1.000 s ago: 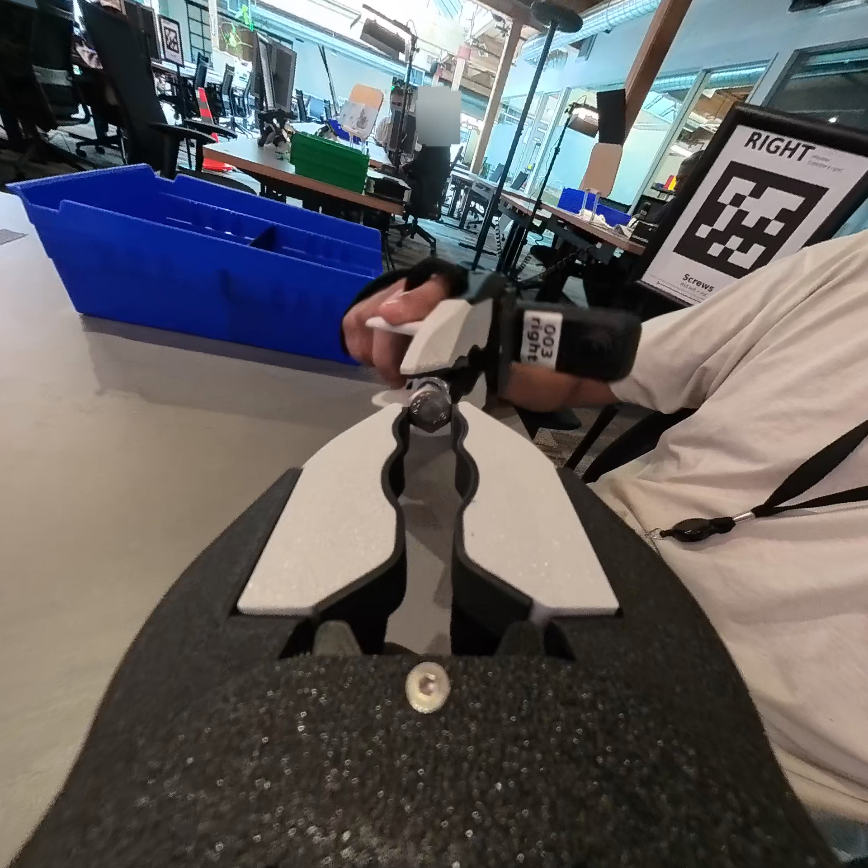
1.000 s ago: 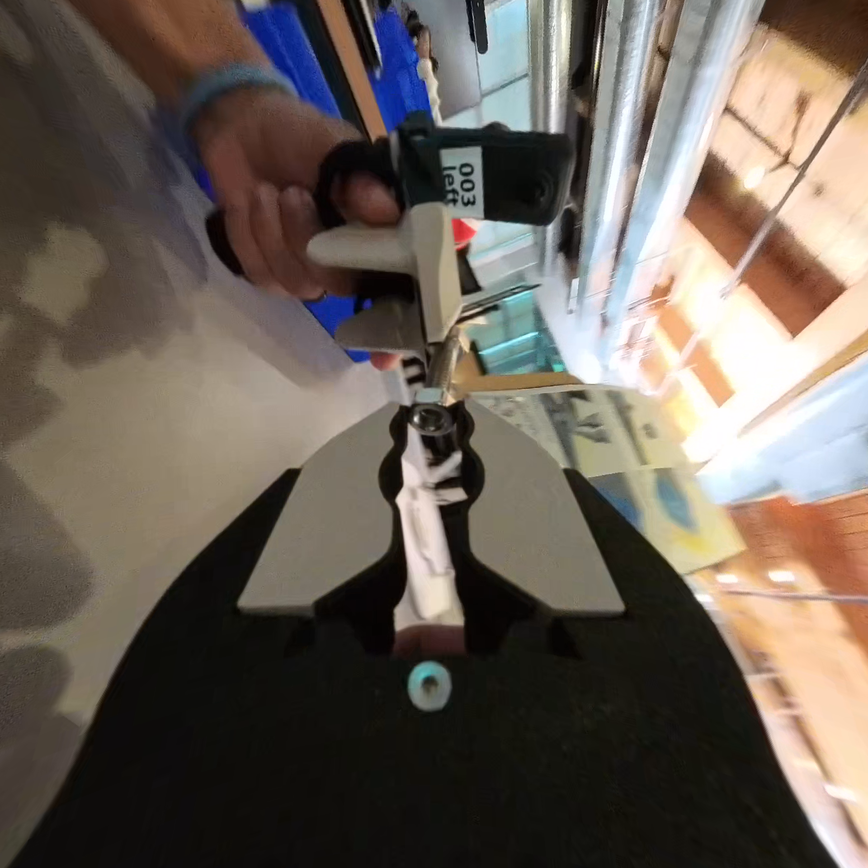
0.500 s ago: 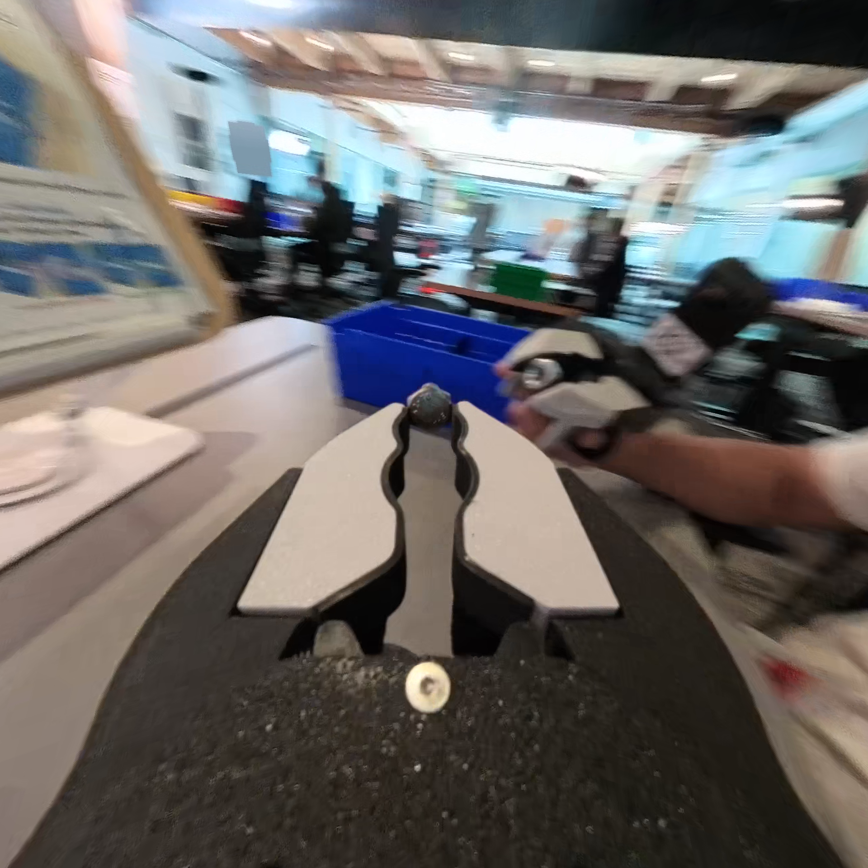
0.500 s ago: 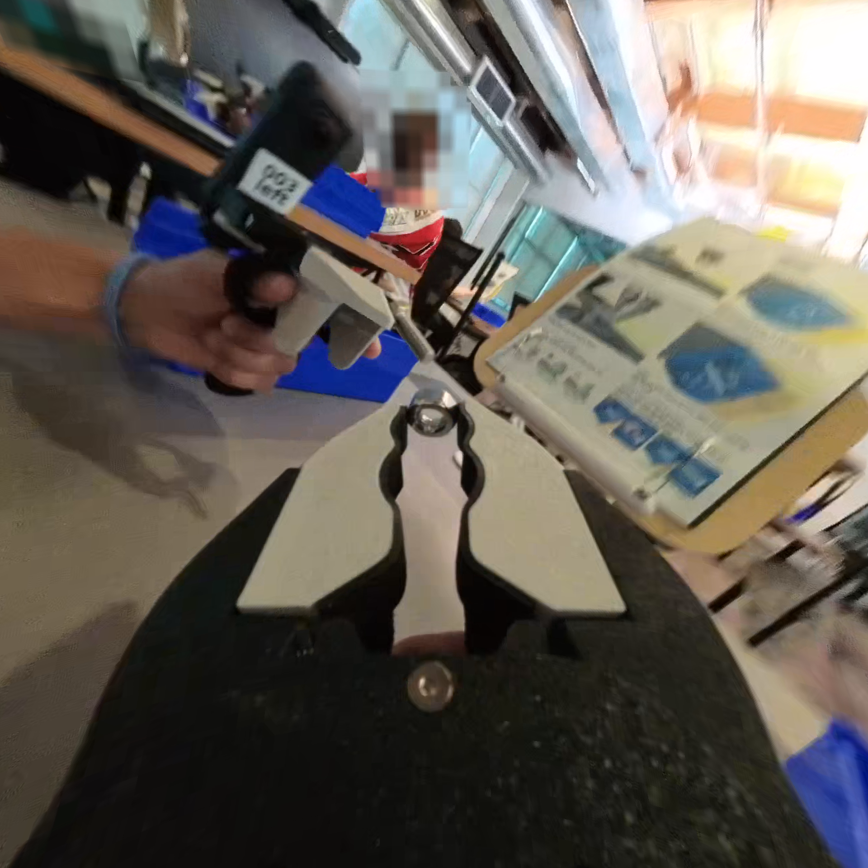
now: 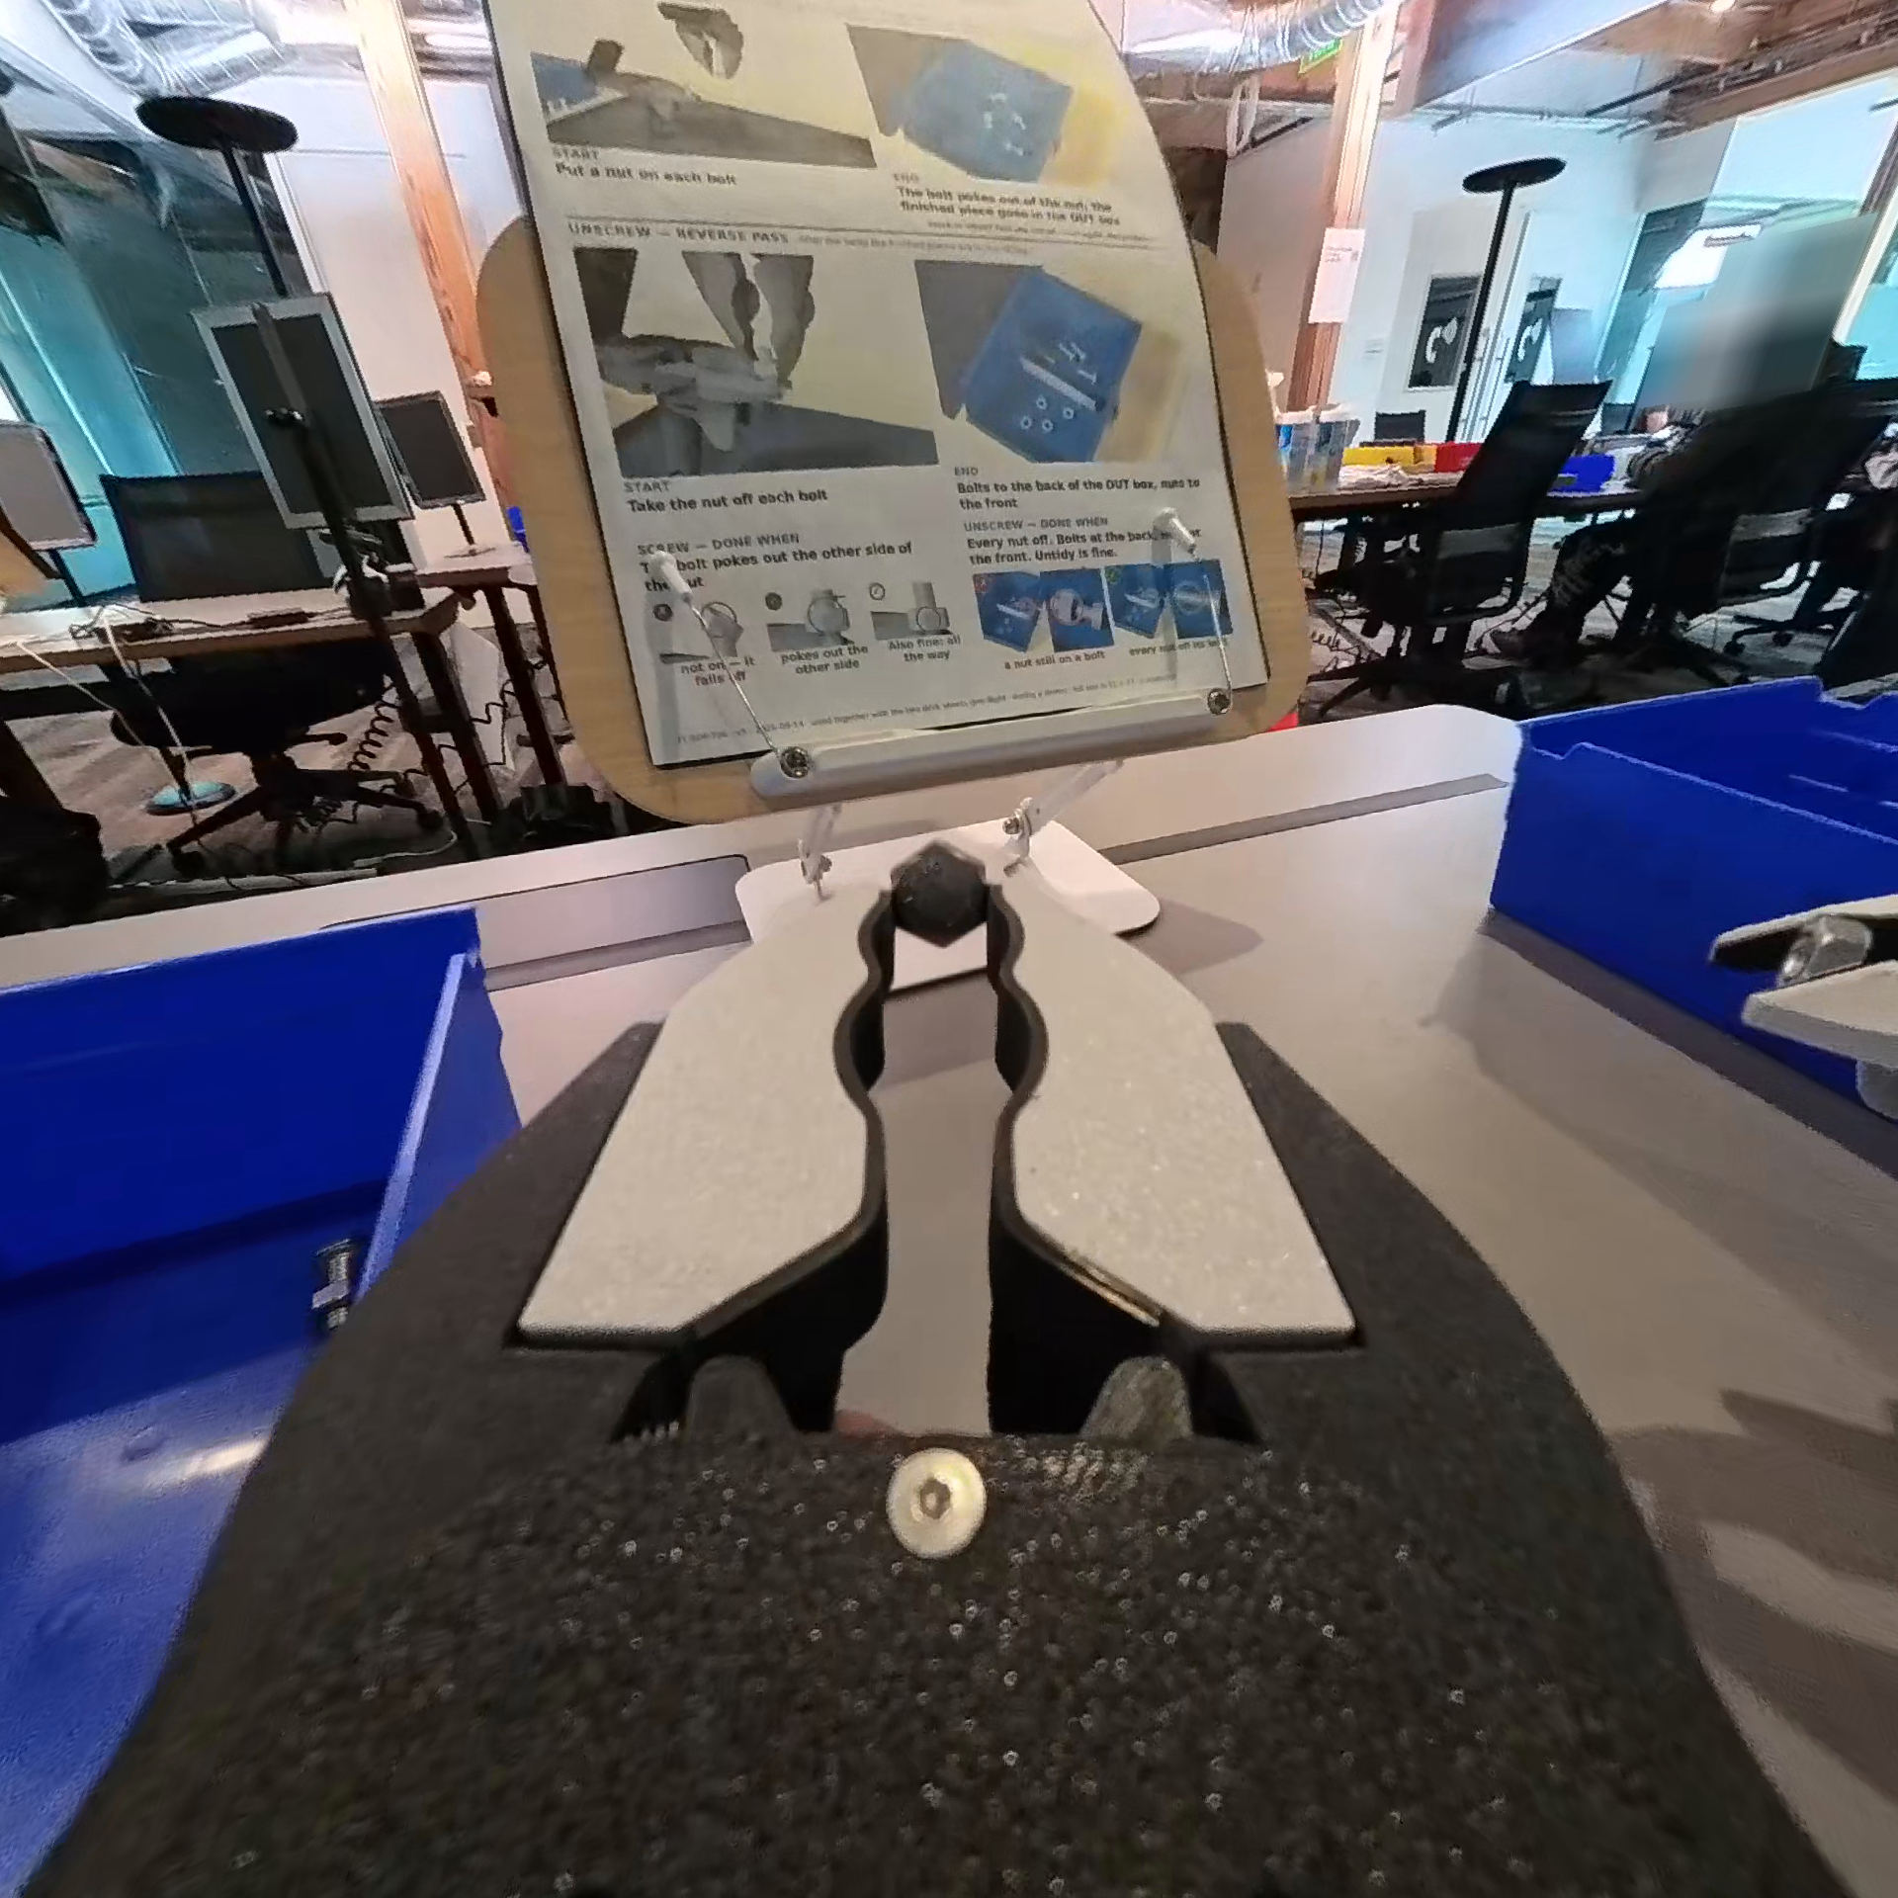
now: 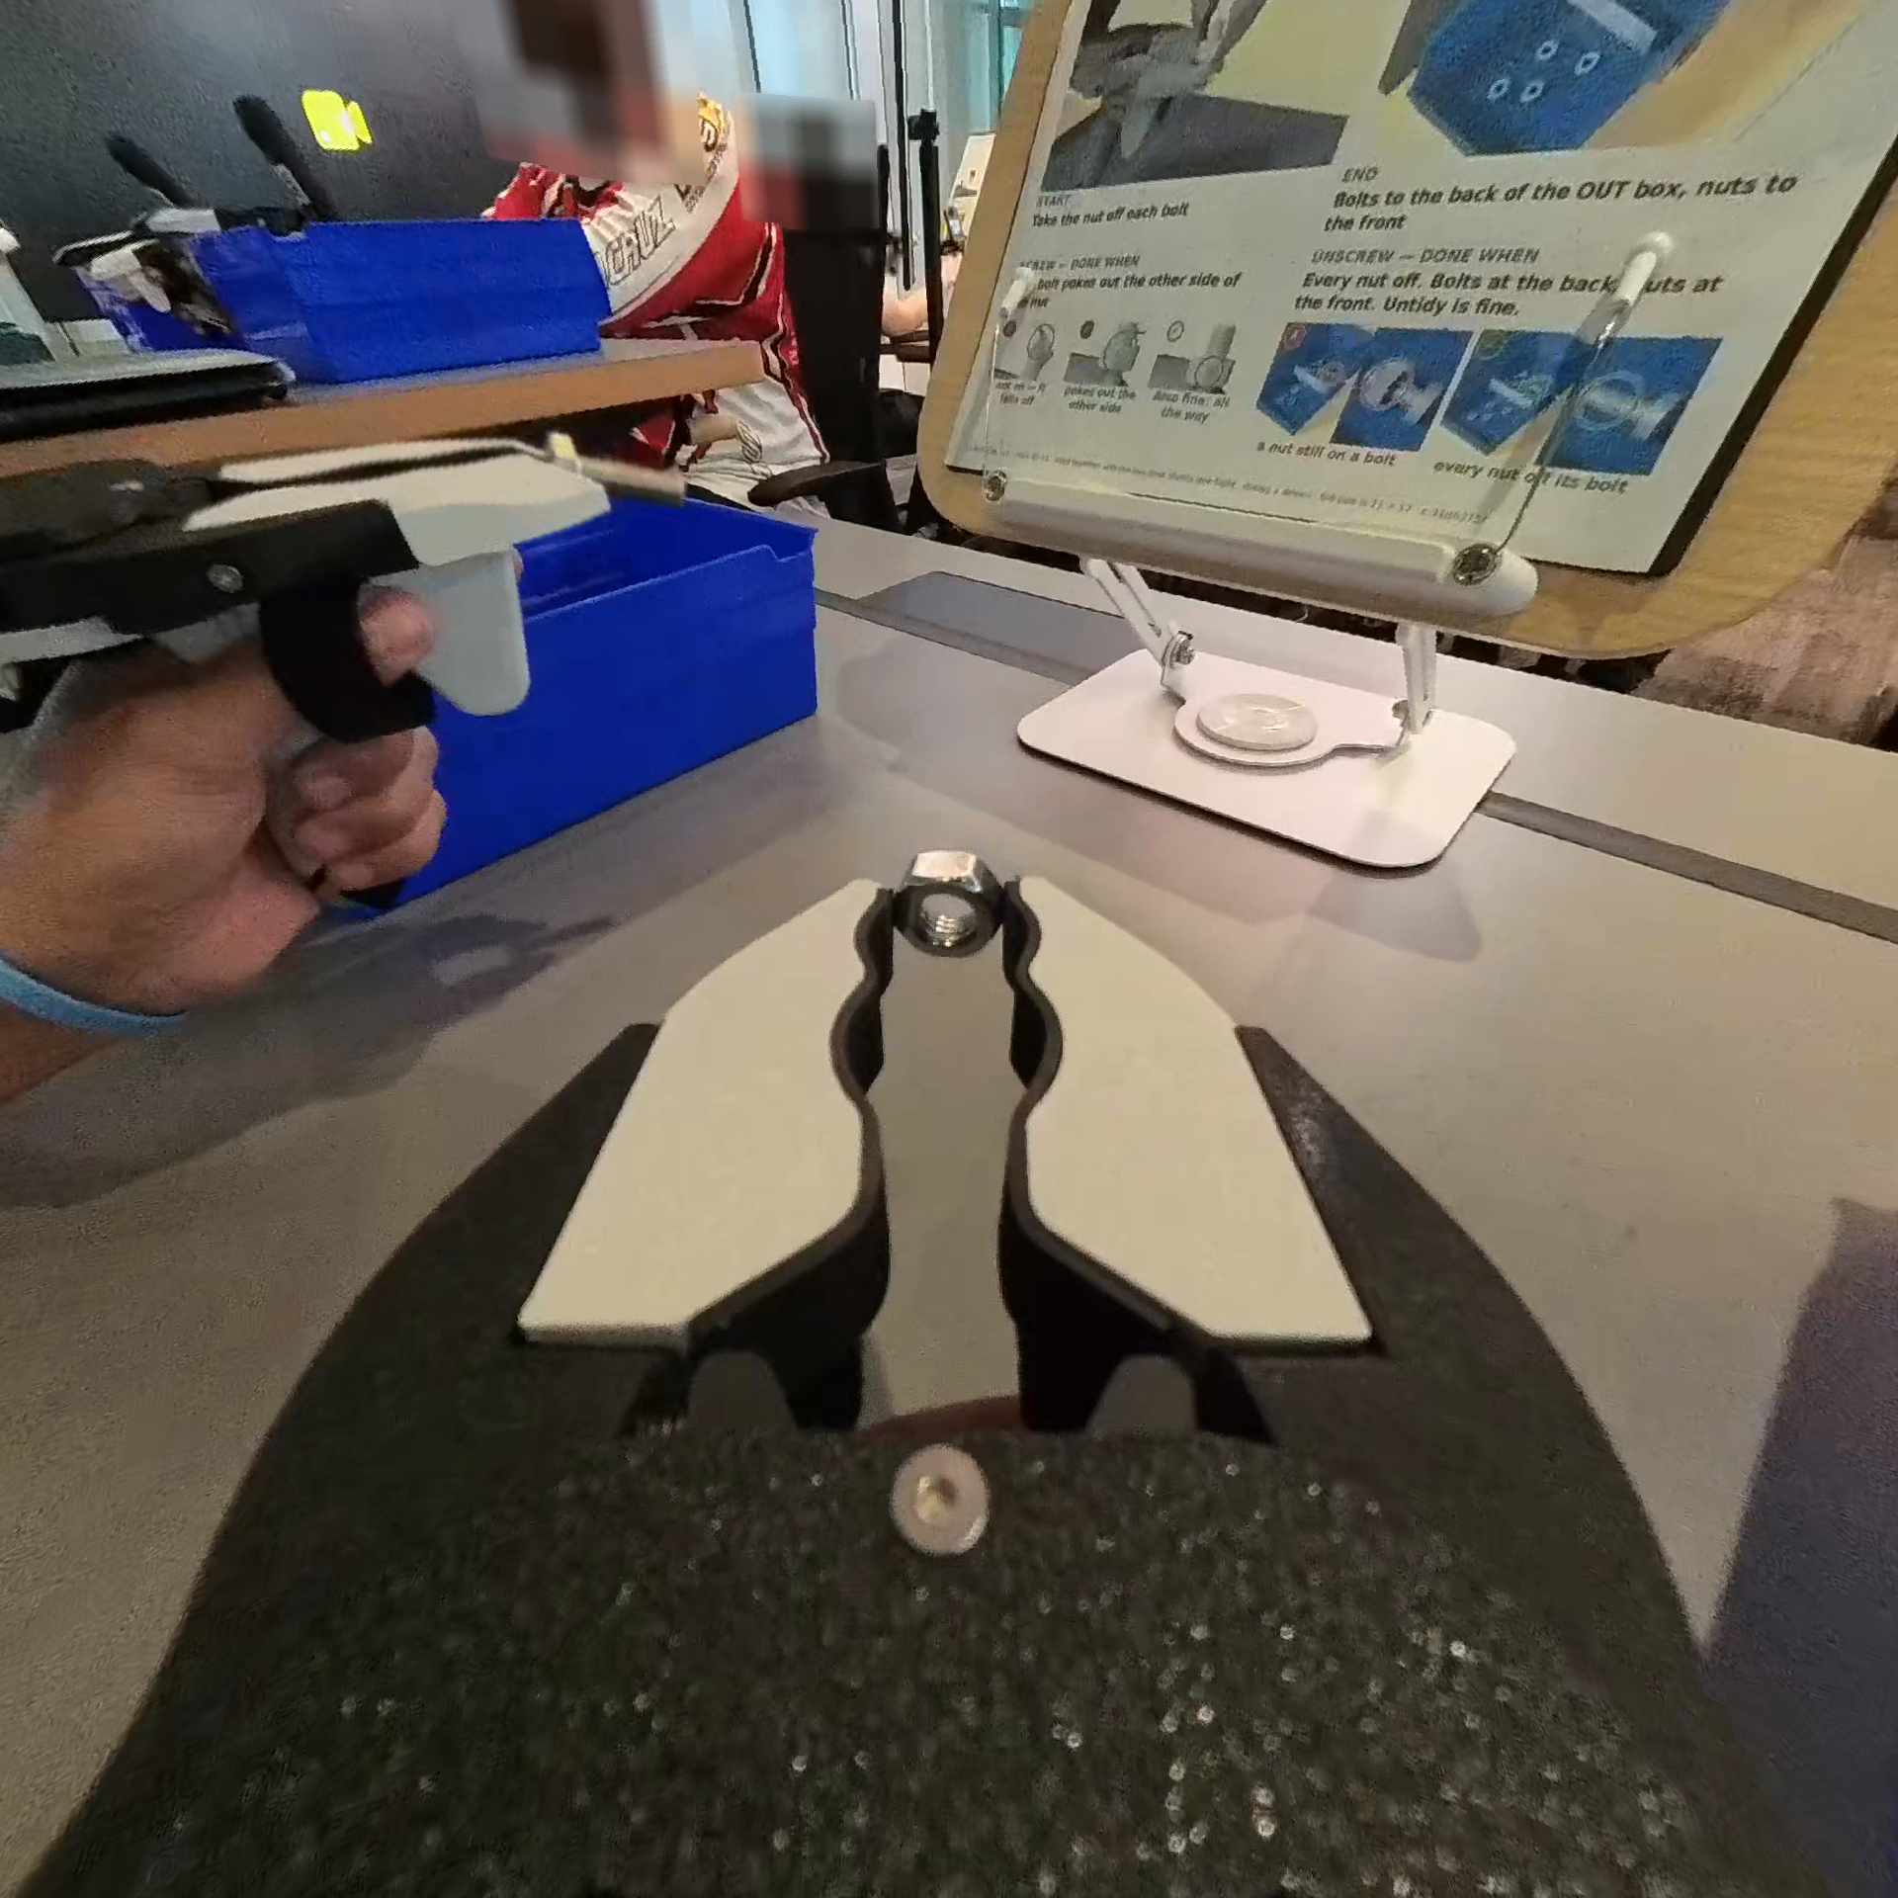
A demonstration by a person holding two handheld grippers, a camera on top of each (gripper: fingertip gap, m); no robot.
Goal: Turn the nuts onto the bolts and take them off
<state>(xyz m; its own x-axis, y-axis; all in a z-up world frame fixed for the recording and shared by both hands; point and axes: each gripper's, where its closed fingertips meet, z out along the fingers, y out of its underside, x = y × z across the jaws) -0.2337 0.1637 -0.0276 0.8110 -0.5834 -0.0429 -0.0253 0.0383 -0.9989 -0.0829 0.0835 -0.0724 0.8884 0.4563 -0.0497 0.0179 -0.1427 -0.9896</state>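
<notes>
1. Left wrist view: left gripper (image 5: 940, 914) clenched on the dark hexagonal head of a steel bolt (image 5: 939, 904), pinched at the very fingertips; shank hidden beyond the head.
2. Ahead of those tips, a wooden stand with a printed instruction sheet (image 5: 894, 411) on a white base, resting on the grey table (image 5: 1335, 1027).
3. Left of the fingers, a blue plastic bin (image 5: 205, 1078); a small bolt with a nut on it (image 5: 334, 1286) lies inside, near the gripper body.
4. Right of the fingers, a second blue plastic bin (image 5: 1664, 852); just before it, the right gripper's tips at the frame edge.
5. Right wrist view: right gripper (image 6: 945, 909) clamped on a shiny silver hex nut (image 6: 945, 909), its threaded hole facing the camera, held clear above the table.
6. Nut and bolt are well apart; the left gripper shows far left, the bolt's shank poking forward from its tips.
</notes>
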